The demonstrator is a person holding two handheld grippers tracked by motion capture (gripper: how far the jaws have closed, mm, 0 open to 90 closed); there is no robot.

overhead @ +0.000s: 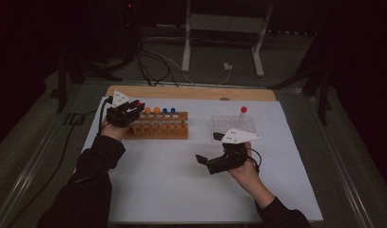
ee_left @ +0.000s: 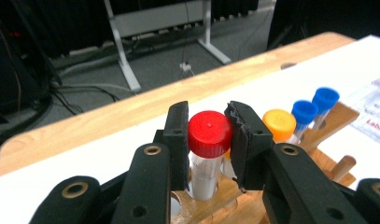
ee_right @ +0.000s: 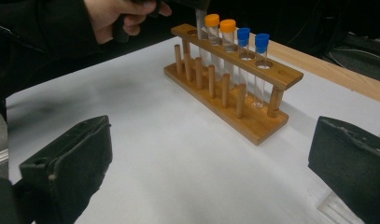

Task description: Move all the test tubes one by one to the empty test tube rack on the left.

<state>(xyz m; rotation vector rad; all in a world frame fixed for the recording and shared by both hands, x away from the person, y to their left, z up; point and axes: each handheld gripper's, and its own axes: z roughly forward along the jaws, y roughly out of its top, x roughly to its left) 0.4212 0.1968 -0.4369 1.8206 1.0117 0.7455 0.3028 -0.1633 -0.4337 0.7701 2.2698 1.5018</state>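
We held the left gripper (ee_left: pixel 209 140) over the left end of the wooden rack (overhead: pixel 158 128). Its jaws were tight on the tube with the red cap (ee_left: pixel 209 134), so the tube stayed straight up over a hole there. Next came two orange tubes (overhead: pixel 152 112) and two blue tubes (overhead: pixel 169 112), already in their holes. Our right gripper (overhead: pixel 206 160) waited near the clear tray (overhead: pixel 234 124), wide open and empty.
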